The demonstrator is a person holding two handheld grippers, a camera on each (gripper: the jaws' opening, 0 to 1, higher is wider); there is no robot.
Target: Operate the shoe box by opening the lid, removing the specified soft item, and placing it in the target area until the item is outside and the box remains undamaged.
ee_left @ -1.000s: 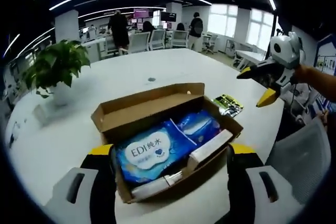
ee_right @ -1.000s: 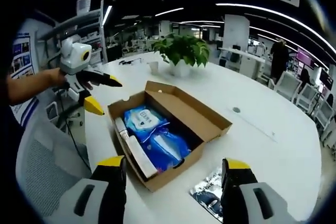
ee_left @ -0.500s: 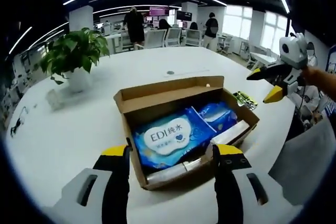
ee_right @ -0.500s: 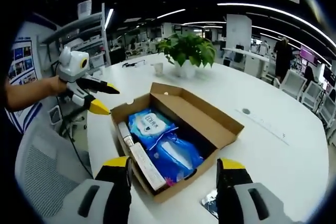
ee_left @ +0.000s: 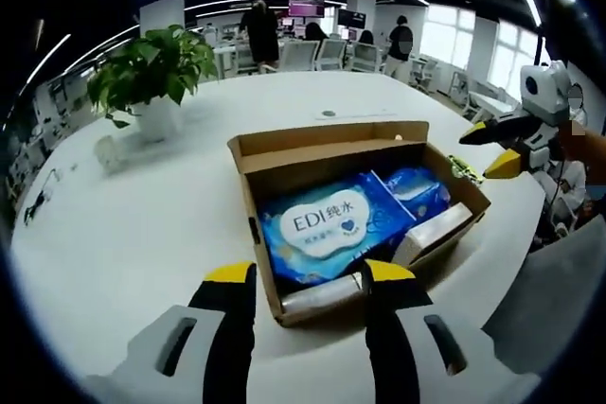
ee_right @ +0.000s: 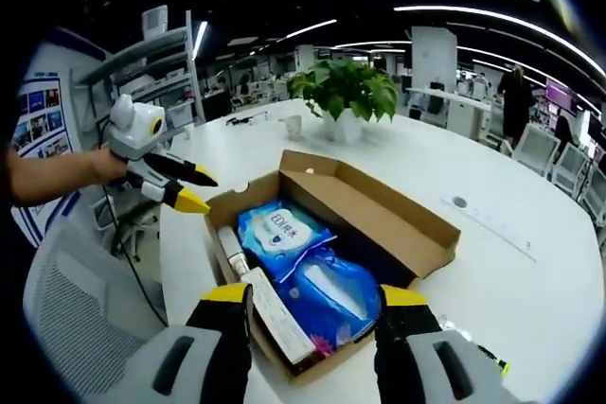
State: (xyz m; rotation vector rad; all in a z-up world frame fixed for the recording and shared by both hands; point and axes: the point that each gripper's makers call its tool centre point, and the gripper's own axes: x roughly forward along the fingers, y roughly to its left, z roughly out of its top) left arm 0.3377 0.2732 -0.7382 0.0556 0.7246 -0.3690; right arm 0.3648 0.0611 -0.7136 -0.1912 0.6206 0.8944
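An open cardboard shoe box (ee_left: 284,150) (ee_right: 417,234) lies on the white table, its lid flap folded back. Inside are a blue EDI wipes pack (ee_left: 322,226) (ee_right: 281,230), a second blue soft pack (ee_left: 414,190) (ee_right: 333,292) and a long white carton (ee_left: 431,232) (ee_right: 275,314). My left gripper (ee_left: 311,276) hovers open over the box's near corner, holding nothing; it also appears at the box's left end (ee_right: 201,189). My right gripper (ee_right: 314,295) stands open above the near end of the box, empty, and shows open at the right (ee_left: 487,152).
A potted plant (ee_left: 151,73) (ee_right: 346,92) stands on the table behind the box. A small printed packet (ee_left: 464,169) lies beside the box. A grey mesh chair (ee_right: 66,309) is at the table edge. People and desks fill the far background.
Both views have drawn closer to the box. The jaws of both grippers have narrowed while staying open. The box and its contents have not moved.
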